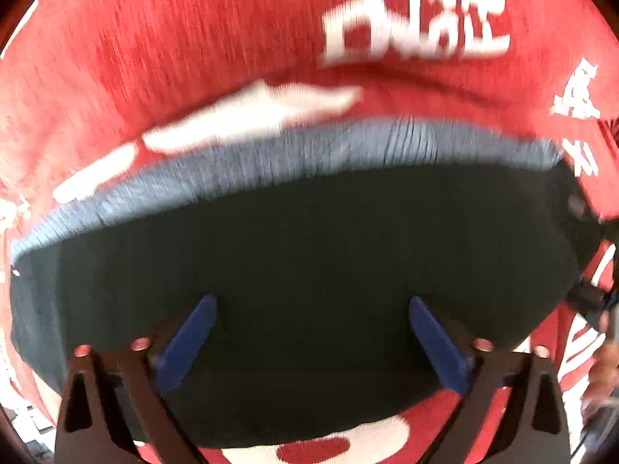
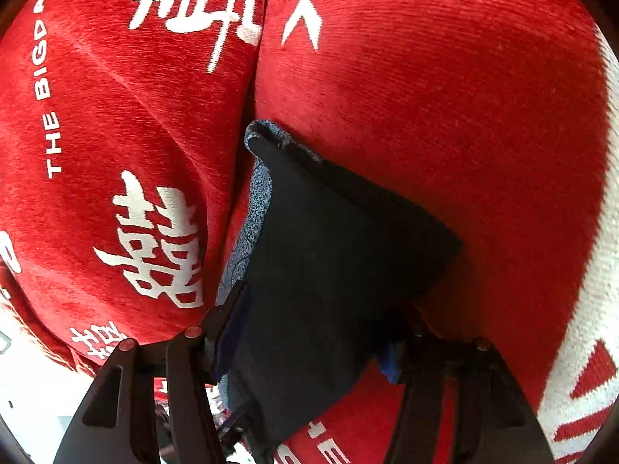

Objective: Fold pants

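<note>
On the red cover (image 1: 193, 38) printed with white characters, the pants (image 1: 309, 270) lie as a dark folded bundle with a grey-blue ribbed band along the far edge. The left gripper (image 1: 313, 309) hangs right over the bundle, its blue pads (image 1: 185, 344) spread wide and pressing nothing. In the right wrist view the right gripper (image 2: 309, 332) is clamped on a thick fold of the pants (image 2: 329, 251), dark cloth filling the gap between its fingers; speckled grey-blue lining shows on the left side. The cover is a soft, napped fabric, creased into a deep seam just beyond the pants.
</note>
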Demonstrator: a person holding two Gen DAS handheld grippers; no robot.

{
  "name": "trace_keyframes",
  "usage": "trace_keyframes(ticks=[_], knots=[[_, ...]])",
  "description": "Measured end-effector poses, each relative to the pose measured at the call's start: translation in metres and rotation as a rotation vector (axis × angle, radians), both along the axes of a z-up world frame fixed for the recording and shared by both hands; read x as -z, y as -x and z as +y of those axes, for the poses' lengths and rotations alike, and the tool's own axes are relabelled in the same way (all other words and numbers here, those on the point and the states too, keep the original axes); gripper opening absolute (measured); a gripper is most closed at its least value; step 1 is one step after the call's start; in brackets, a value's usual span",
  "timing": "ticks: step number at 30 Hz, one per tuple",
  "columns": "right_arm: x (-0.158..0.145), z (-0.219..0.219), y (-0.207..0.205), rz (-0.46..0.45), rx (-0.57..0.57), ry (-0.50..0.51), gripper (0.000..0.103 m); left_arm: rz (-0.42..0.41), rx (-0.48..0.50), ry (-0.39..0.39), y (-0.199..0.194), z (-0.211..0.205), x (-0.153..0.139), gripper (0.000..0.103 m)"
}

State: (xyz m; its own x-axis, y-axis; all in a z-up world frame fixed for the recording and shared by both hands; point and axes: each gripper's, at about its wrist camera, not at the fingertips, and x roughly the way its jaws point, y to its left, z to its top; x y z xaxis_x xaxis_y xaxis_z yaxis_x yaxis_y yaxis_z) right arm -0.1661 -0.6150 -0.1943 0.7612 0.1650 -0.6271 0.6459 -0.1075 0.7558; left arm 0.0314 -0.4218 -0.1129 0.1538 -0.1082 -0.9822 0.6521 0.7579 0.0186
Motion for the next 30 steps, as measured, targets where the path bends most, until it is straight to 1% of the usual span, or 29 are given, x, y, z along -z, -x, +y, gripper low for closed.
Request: trace_keyframes(ticks=[1,3,4,5,6,7,8,9,10,11,12,14,16,18,19,20,22,23,24,25,26,28,30], knots=[[0.0,0.0,0.002,-0.006,-0.003,-0.005,0.062,-0.032,0.001,0.018,-0.003,-0.006,-0.008,0.096],[0.0,-0.001,0.004,-0.012,-0.02,-0.018,0.057,-0.095,-0.004,0.053,-0.014,-0.025,-0.019,0.096],[0.0,-0.001,0.004,-0.001,-0.032,-0.018,0.046,-0.108,-0.006,0.058,-0.019,-0.035,-0.019,0.096],[0.0,-0.002,0.006,0.029,-0.057,-0.008,0.033,-0.117,-0.012,0.046,-0.024,-0.046,-0.014,0.096],[0.001,-0.002,0.006,0.042,-0.073,0.0,0.029,-0.124,-0.016,0.008,-0.029,-0.059,-0.001,0.096],[0.001,-0.002,0.008,0.035,-0.078,0.002,0.026,-0.126,-0.007,-0.026,-0.031,-0.066,0.011,0.097],[0.002,-0.002,0.008,0.025,-0.075,-0.001,0.025,-0.129,0.011,-0.076,-0.032,-0.074,0.028,0.103],[0.003,-0.002,0.011,0.019,-0.072,-0.003,0.024,-0.169,-0.01,-0.027,-0.034,-0.073,0.031,0.103],[0.003,-0.002,0.01,0.018,-0.071,-0.004,0.024,-0.167,-0.029,-0.004,-0.036,-0.071,0.029,0.103],[0.003,-0.002,0.01,0.016,-0.067,-0.008,0.024,-0.135,-0.027,-0.016,-0.038,-0.071,0.03,0.103],[0.004,-0.002,0.011,0.011,-0.065,-0.011,0.024,-0.122,-0.032,-0.014,-0.04,-0.07,0.026,0.103],[0.005,-0.003,0.011,0.006,-0.067,-0.02,0.025,-0.126,-0.033,-0.031,-0.038,-0.065,0.015,0.103],[0.004,-0.004,0.013,-0.005,-0.065,-0.024,0.025,-0.128,-0.012,0.004,-0.027,-0.057,-0.001,0.103],[-0.003,-0.004,0.013,-0.012,-0.072,-0.002,0.024,-0.123,0.009,0.04,-0.009,-0.052,-0.011,0.103],[-0.008,-0.005,0.011,-0.015,-0.081,0.021,0.019,-0.121,0.022,0.044,-0.001,-0.052,-0.01,0.103],[-0.015,-0.005,0.007,-0.017,-0.09,0.046,0.017,-0.13,0.04,0.035,0.007,-0.054,-0.005,0.103],[-0.029,-0.005,0.0,-0.034,-0.104,0.078,0.016,-0.147,0.064,-0.036,0.018,-0.06,0.016,0.103],[-0.036,-0.006,-0.003,-0.043,-0.112,0.095,0.015,-0.129,0.054,-0.053,0.019,-0.06,0.029,0.103],[-0.048,-0.005,-0.007,-0.055,-0.127,0.12,0.015,-0.121,-0.012,0.029,0.016,-0.053,0.031,0.103],[-0.057,-0.004,-0.011,-0.06,-0.139,0.142,0.015,-0.094,-0.045,0.045,0.013,-0.05,0.033,0.103],[-0.068,-0.003,-0.017,-0.063,-0.157,0.171,0.015,-0.094,-0.04,0.039,0.013,-0.052,0.033,0.103],[-0.096,0.005,-0.033,-0.047,-0.227,0.255,0.015,-0.092,-0.018,0.02,0.015,-0.056,0.033,0.103],[-0.118,0.016,-0.048,-0.026,-0.293,0.326,0.015,-0.064,0.001,0.023,0.011,-0.058,0.034,0.103]])
